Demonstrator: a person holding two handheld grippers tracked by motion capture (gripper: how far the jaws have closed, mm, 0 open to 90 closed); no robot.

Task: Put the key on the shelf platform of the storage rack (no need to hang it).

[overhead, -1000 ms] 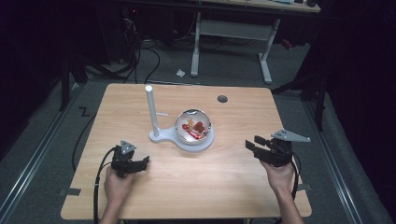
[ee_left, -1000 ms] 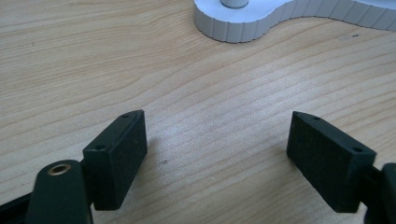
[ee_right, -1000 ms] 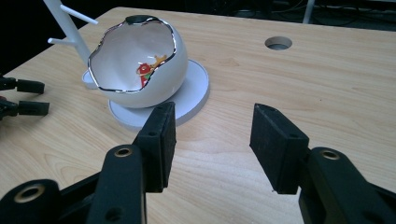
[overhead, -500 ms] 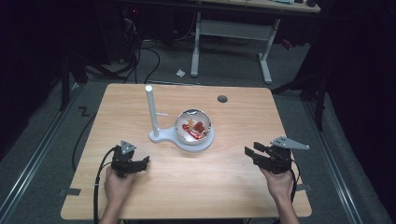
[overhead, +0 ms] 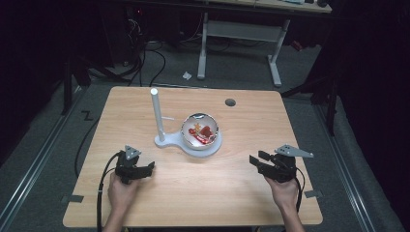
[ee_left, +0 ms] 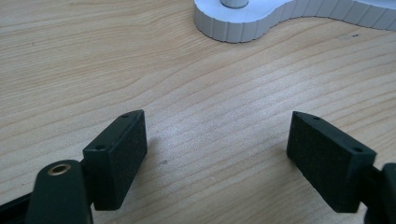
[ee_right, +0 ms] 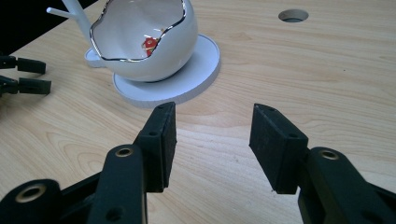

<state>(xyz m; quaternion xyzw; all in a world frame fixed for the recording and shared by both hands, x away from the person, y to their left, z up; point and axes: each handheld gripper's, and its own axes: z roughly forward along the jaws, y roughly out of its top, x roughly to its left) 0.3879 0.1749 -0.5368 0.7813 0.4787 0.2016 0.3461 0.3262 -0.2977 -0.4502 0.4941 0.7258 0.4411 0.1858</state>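
Note:
A white bowl (overhead: pixel 200 130) with a silvery wavy rim sits on a white stand base (overhead: pixel 189 145) that carries an upright white post (overhead: pixel 155 113). Red and orange pieces (overhead: pixel 202 132) lie inside the bowl (ee_right: pixel 144 42). My left gripper (overhead: pixel 147 167) rests low over the table at the front left, open and holding nothing; its jaws (ee_left: pixel 215 144) stand wide apart over bare wood, with the stand base (ee_left: pixel 243 25) ahead. My right gripper (overhead: pixel 255 161) is at the front right, open and holding nothing, and its jaws (ee_right: pixel 212 140) point toward the bowl.
The wooden table (overhead: pixel 241 193) has a round cable hole (overhead: pixel 230 102) near its far edge. In the right gripper view the left gripper's black jaws (ee_right: pixel 23 74) show at the far left. Cables and a desk frame (overhead: pixel 241 43) stand on the floor beyond.
My right gripper has moved down and toward the table's front edge, and a little leftward. The left gripper has stayed in place.

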